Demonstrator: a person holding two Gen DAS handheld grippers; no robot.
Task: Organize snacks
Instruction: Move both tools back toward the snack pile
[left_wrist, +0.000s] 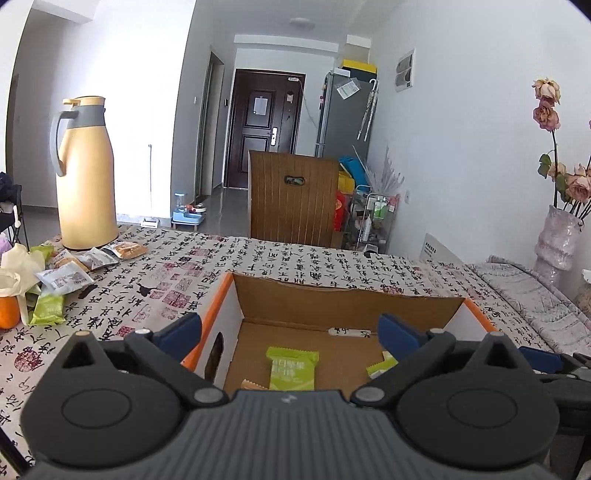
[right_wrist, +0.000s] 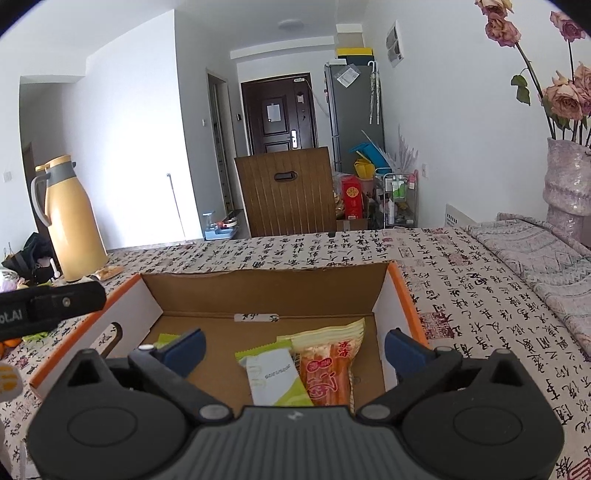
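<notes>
Both grippers, left gripper (left_wrist: 290, 332) and right gripper (right_wrist: 293, 347), gape wide and empty over the brown cardboard box (right_wrist: 266, 291); three shiny flat snack packets (right_wrist: 275, 376) lie inside.

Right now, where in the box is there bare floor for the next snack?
Cardboard box: the bare floor is a strip along the far wall, behind the green packet and the orange packet. The near middle is crowded. On the tablecloth, loose snacks cluster by the thermos.
</notes>
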